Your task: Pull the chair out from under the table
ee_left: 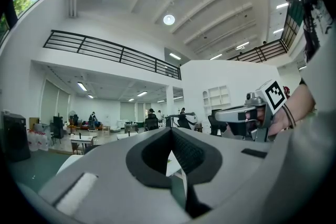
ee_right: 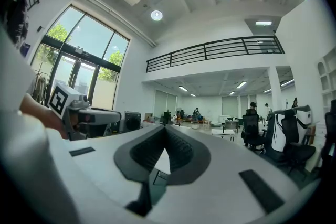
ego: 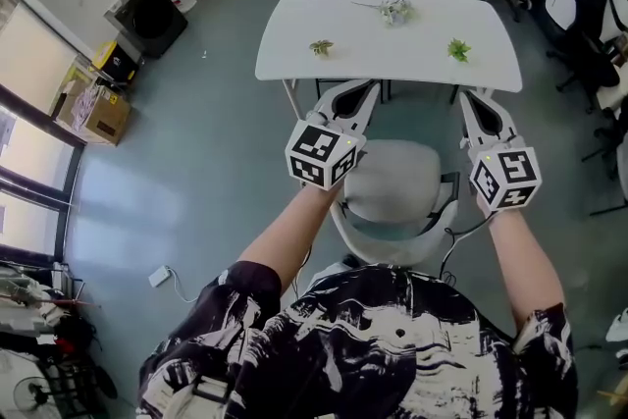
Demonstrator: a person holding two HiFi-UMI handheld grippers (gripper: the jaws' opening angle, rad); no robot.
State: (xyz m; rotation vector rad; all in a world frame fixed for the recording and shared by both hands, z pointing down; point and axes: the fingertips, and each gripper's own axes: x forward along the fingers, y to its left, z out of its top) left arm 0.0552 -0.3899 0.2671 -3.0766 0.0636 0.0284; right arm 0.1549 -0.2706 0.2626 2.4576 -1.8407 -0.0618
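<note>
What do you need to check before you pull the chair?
1. Left gripper holding the chair: not ok, its jaws are shut on nothing.
2. Right gripper holding the chair: not ok, its jaws are shut on nothing.
3. Chair sits between both grippers, straight ahead of the person: ok.
4. Little plants lie up on the table, clear of the chair and both grippers: ok.
5. Room on the floor behind the chair: cannot tell, the person's body hides it.
</note>
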